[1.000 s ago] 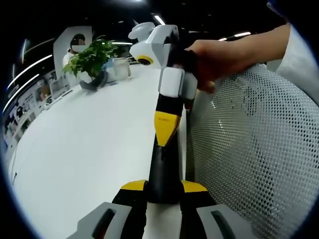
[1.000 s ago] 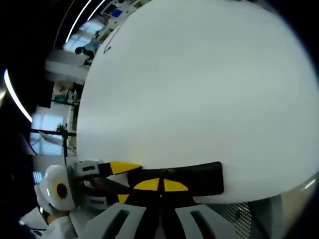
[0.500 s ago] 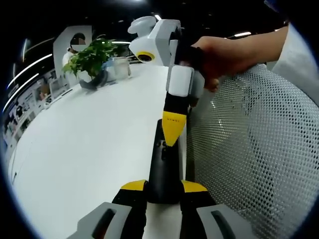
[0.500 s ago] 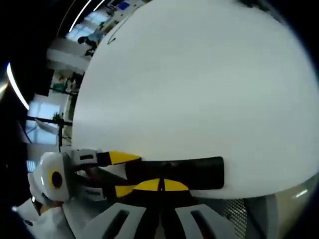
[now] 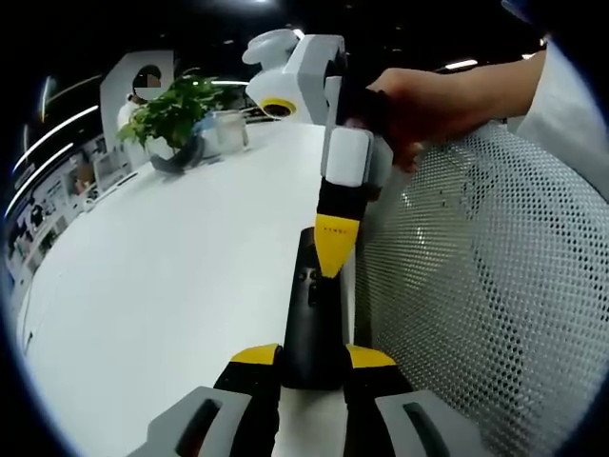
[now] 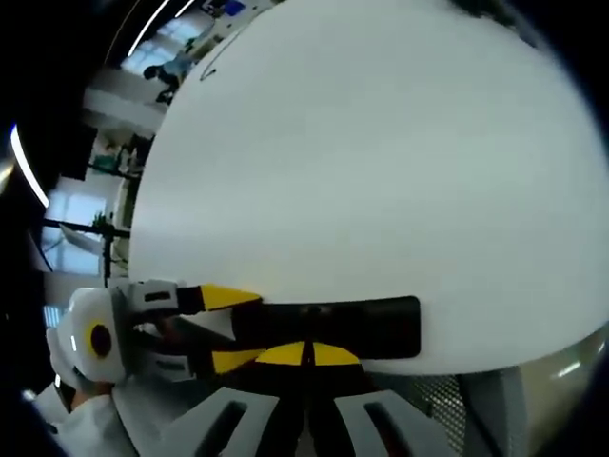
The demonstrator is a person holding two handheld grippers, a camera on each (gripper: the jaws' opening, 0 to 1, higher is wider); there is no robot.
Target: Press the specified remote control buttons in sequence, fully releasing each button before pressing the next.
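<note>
Lowered since before, the closed right tool [image 5: 330, 259] tips onto the remote [image 5: 312, 319], whose long axis the left tool [image 5: 312, 367] clamps on the white surface [image 5: 171, 276].

An office — long white table [image 5: 171, 276], mesh chair [image 5: 476, 286], potted plant [image 5: 171, 119].

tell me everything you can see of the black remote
The remote is a slim black bar, plastic by its look, lying flat near the white table's edge. The left gripper clamps its near end; the right gripper's yellow tips rest on its top by small buttons. In the right gripper view it lies crosswise.
</note>
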